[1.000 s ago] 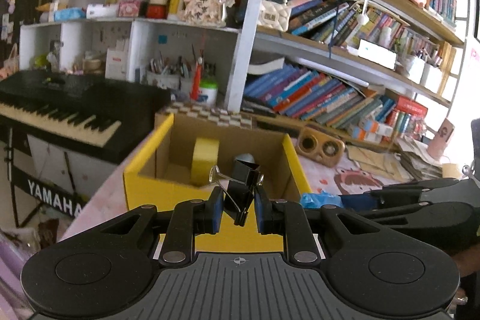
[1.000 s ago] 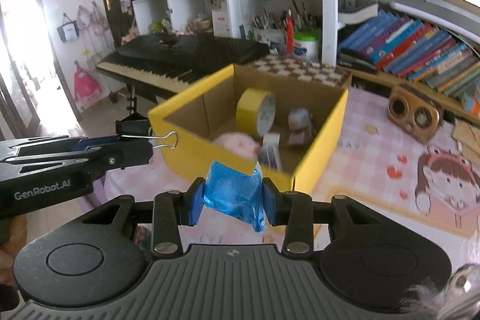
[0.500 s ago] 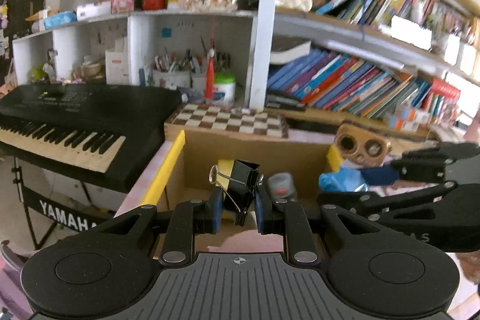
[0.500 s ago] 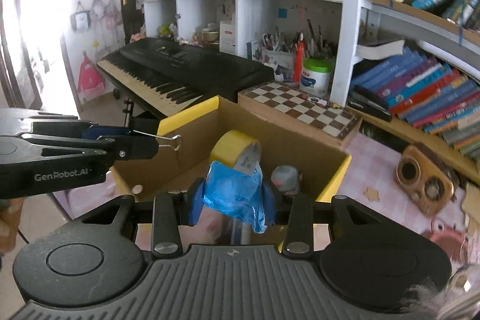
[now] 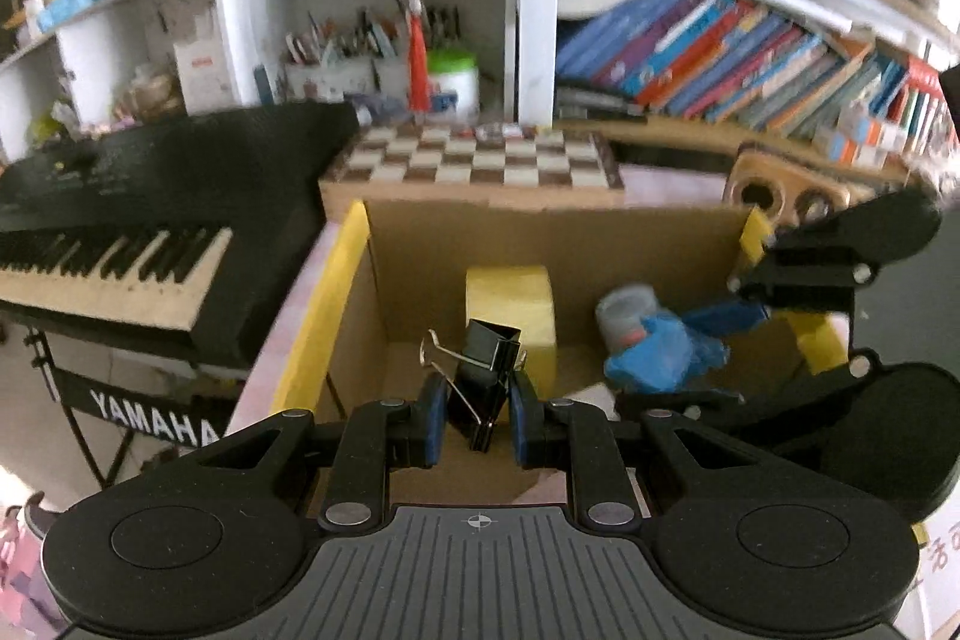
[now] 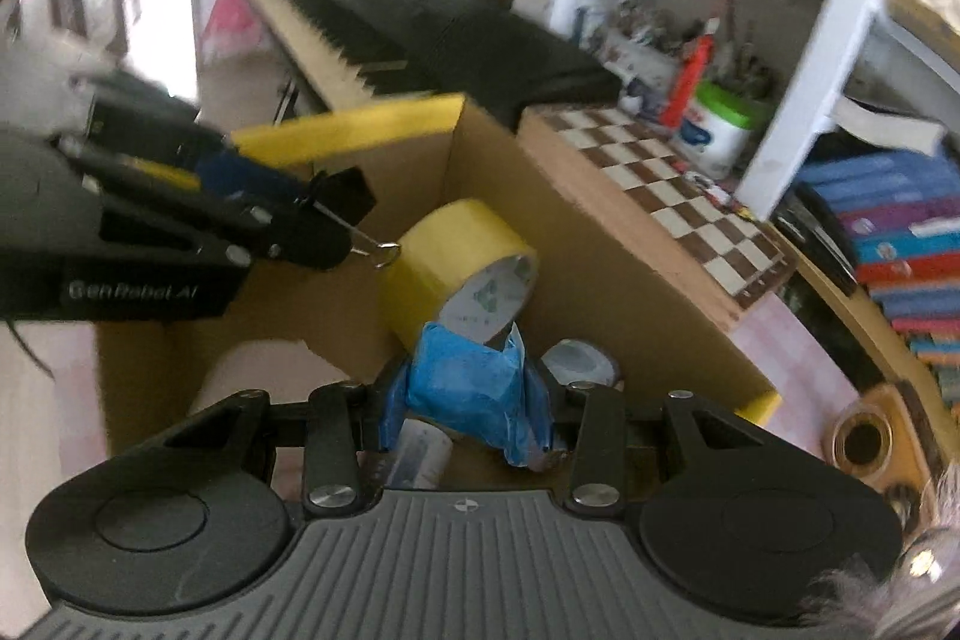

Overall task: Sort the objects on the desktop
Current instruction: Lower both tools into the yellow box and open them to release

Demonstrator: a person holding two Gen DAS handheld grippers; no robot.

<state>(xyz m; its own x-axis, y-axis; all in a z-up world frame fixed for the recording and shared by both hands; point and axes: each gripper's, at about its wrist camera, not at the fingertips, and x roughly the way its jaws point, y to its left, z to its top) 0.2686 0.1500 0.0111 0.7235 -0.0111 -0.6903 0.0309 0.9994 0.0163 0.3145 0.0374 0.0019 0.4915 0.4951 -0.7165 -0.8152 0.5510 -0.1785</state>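
My left gripper point(image 5: 477, 421) is shut on a black binder clip point(image 5: 486, 370) and holds it over the open yellow cardboard box point(image 5: 336, 304). My right gripper point(image 6: 465, 409) is shut on a crumpled blue packet point(image 6: 468, 382) and holds it inside the box point(image 6: 360, 130), above the floor of it. In the left wrist view the blue packet point(image 5: 660, 355) hangs at the box's right side. In the right wrist view the clip point(image 6: 345, 202) is at the left. A yellow tape roll point(image 5: 510, 304) and a small grey roll point(image 5: 624, 313) lie in the box.
A chessboard point(image 5: 480, 157) lies behind the box. A black Yamaha keyboard point(image 5: 120, 220) stands to the left. A wooden speaker point(image 5: 780, 196) sits at the right. Shelves of books and pen pots point(image 5: 720, 40) rise behind.
Both grippers have moved forward and down, from in front of the box to over and into it, each still holding its object.
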